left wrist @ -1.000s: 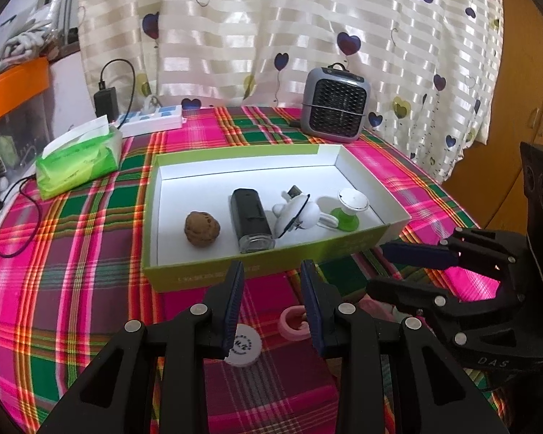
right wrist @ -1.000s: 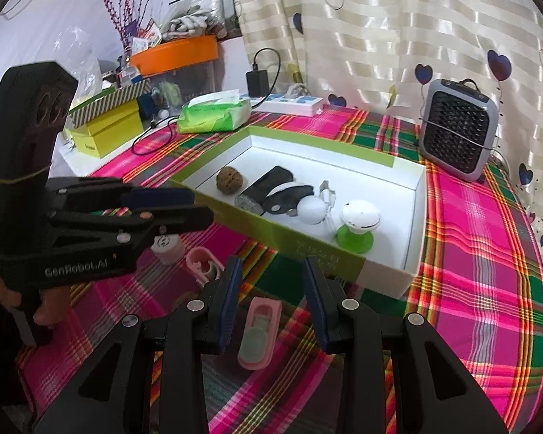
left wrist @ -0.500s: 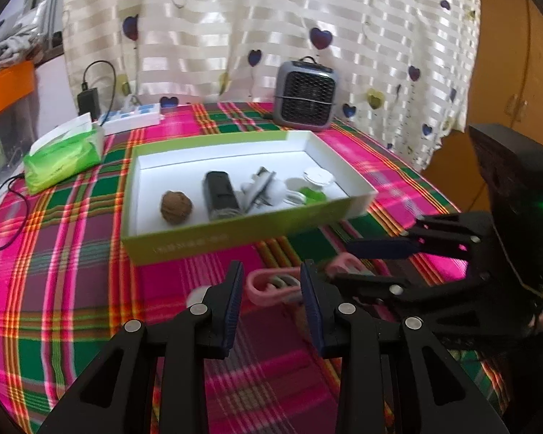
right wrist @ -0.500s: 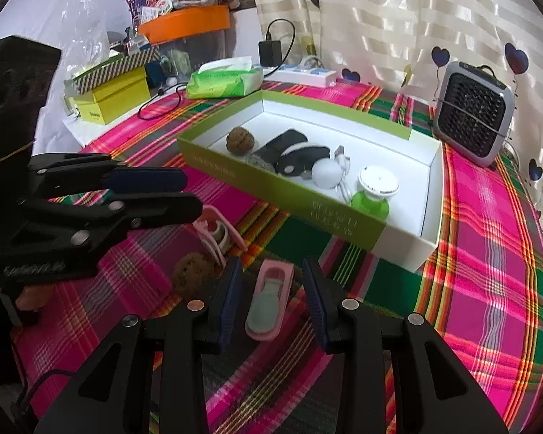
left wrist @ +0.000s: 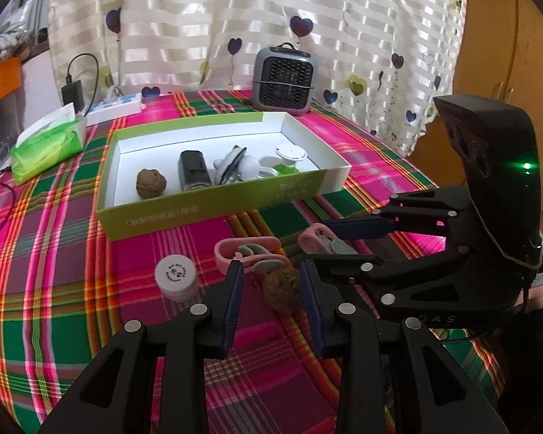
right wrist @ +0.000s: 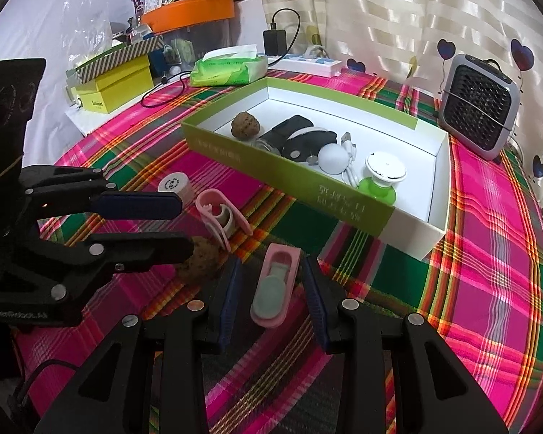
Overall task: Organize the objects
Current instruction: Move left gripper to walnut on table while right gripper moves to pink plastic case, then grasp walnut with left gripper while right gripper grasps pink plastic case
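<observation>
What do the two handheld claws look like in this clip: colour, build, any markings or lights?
Both are matte black plastic with silver rivets and dark blue finger pads. The right claw has a tall black handle with a green light and pale lettering ending in "DAS". The left claw carries faint "GenRobot.AI" lettering. No sleeves are clearly visible.

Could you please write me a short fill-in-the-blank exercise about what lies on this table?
1. The walnut on the cloth lies between the fingers of the ____ hand-held gripper.
2. The right hand-held gripper straddles a ____ clip.
3. The second walnut lies inside the ____ box.

Missing words: left; pink; green
</observation>
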Demonstrator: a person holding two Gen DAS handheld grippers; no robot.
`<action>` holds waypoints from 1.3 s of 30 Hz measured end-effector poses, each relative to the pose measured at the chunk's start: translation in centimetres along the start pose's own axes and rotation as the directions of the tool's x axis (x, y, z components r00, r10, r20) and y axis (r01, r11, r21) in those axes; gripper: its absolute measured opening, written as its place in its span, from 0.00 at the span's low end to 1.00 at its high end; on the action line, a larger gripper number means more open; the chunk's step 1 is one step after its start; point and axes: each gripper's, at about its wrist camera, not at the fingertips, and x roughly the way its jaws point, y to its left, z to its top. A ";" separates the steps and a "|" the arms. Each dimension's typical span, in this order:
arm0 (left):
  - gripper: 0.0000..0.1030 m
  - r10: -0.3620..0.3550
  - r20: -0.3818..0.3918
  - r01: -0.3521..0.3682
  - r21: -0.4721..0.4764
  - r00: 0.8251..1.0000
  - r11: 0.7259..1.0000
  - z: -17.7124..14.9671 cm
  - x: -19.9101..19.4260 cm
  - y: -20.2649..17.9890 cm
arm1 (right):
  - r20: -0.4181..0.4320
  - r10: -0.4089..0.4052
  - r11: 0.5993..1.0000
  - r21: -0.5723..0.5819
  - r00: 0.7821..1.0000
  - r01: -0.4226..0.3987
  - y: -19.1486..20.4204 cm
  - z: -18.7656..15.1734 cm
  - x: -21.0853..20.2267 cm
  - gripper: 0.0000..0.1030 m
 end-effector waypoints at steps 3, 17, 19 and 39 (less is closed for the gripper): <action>0.30 -0.005 -0.006 0.005 0.012 1.000 1.000 -0.1 0.1 -0.3 | -0.008 -0.003 1.000 -0.002 1.000 0.003 0.1 0.0 0.1 0.35; 0.33 0.024 -0.070 -0.022 0.038 0.997 0.999 -0.3 1.2 -1.0 | -0.015 -0.021 1.000 -0.015 1.000 0.021 0.3 -0.1 0.2 0.35; 0.33 0.031 -0.084 -0.028 0.031 0.996 0.999 -0.4 1.5 -1.0 | -0.016 -0.023 1.000 -0.019 1.000 0.023 0.4 -0.1 0.2 0.35; 0.26 0.077 -0.111 -0.077 0.011 0.991 0.997 -0.4 2.1 -0.9 | -0.015 -0.042 0.998 -0.037 0.999 0.041 0.7 -0.1 0.3 0.25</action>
